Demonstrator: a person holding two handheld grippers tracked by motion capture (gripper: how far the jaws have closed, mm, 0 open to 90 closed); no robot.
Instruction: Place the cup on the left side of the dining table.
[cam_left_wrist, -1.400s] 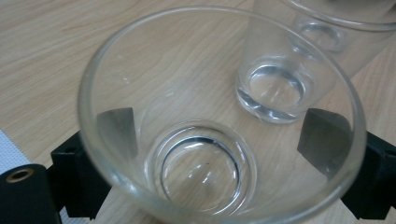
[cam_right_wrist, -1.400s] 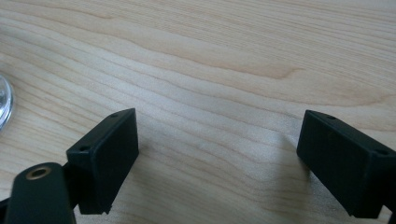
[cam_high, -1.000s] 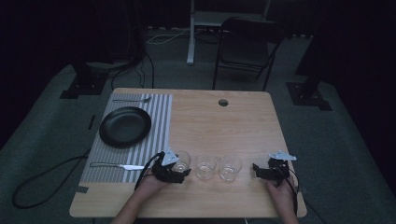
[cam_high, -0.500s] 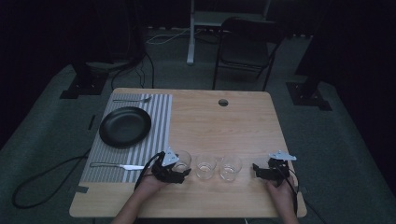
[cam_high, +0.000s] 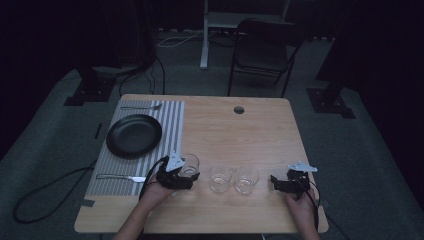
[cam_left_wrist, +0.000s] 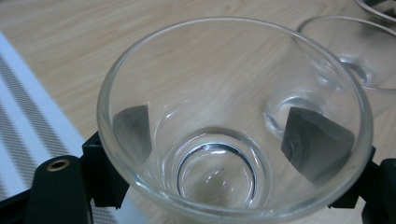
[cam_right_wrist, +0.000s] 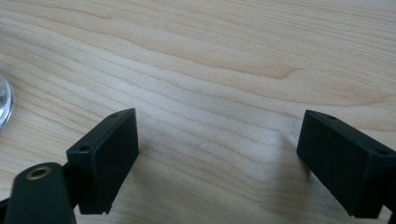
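So we've got the left gripper (cam_high: 186, 172) wrapped around the leftmost glass (cam_left_wrist: 233, 121); in the left gripper view both jaws sit outside the wall, one each side, squeezing it, and the glass sits near the front edge of the table (cam_high: 260, 135), just right of the striped placemat (cam_high: 165, 125). The right gripper (cam_high: 276, 182) is resting on bare wood with its jaws spread wide and nothing between them.

Our take on doing this step well: keep the glass upright and lift straight before going sideways, since the second glass (cam_high: 220, 178) stands just beside it and the third glass (cam_high: 247, 179) just past that; a sideways drag could clink them. Grip is low on a slick tapered wall, so we'd go slow and steady; we can't tell how firm the hold is.

Surface-wise it's a light wooden table with a cable hole (cam_high: 239, 109); the placemat carries a black plate (cam_high: 134, 135), a fork (cam_high: 142, 107) behind it and a knife (cam_high: 121, 177) in front. The room's dim; grey carpet, a folding chair (cam_high: 262, 55) behind the table.
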